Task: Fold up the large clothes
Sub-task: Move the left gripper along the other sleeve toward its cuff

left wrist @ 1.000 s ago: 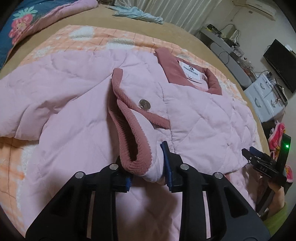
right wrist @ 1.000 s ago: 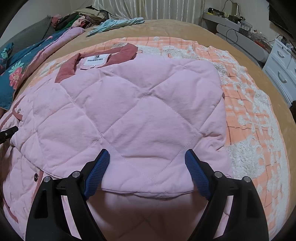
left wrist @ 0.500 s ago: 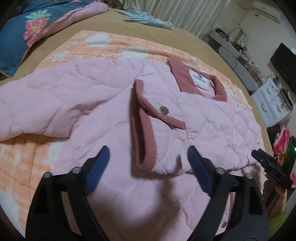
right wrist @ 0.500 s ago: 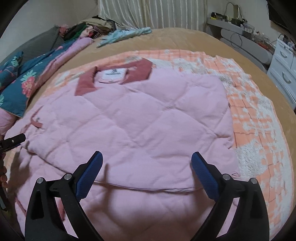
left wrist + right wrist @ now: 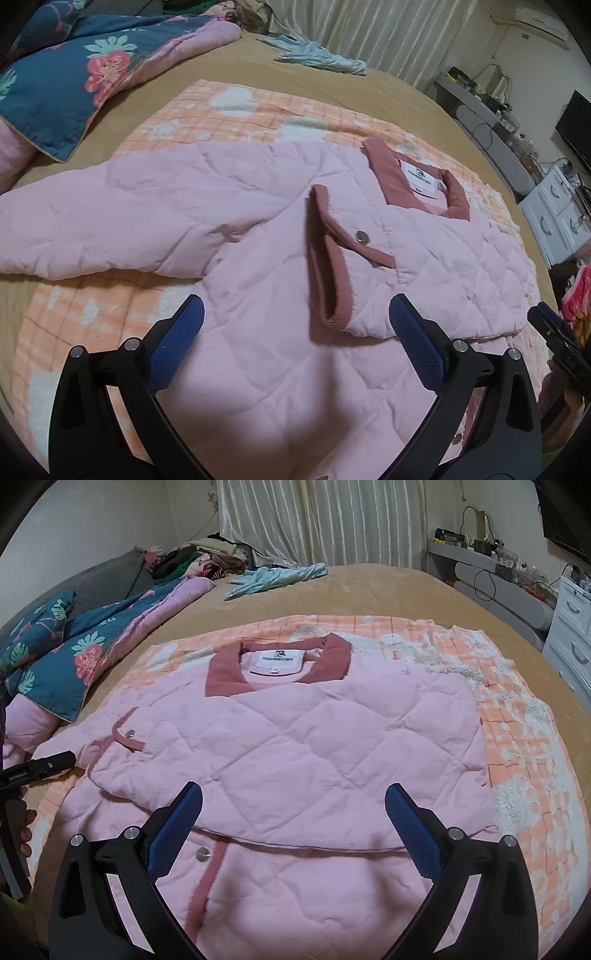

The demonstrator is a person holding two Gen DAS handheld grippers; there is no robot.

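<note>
A pink quilted jacket [image 5: 332, 746] is lying on an orange checked blanket [image 5: 524, 738] spread over a tan bed [image 5: 369, 590]. Its right sleeve is lying folded across the chest, the dark pink cuff [image 5: 332, 266] with its metal snap [image 5: 361, 236] resting near the middle. The other sleeve [image 5: 92, 229] is stretching out flat to the side. The dark pink collar [image 5: 277, 664] is pointing toward the curtains [image 5: 321, 520].

The left gripper [image 5: 295, 343] is hovering just above the jacket's lower part, its blue pads spread wide and gripping nothing. The right gripper [image 5: 291, 823] is hanging over the folded edge, likewise spread wide and empty.

A floral quilt [image 5: 55, 650] is sitting bunched at the bed's far side, with a light blue garment [image 5: 277, 576] beyond it.
</note>
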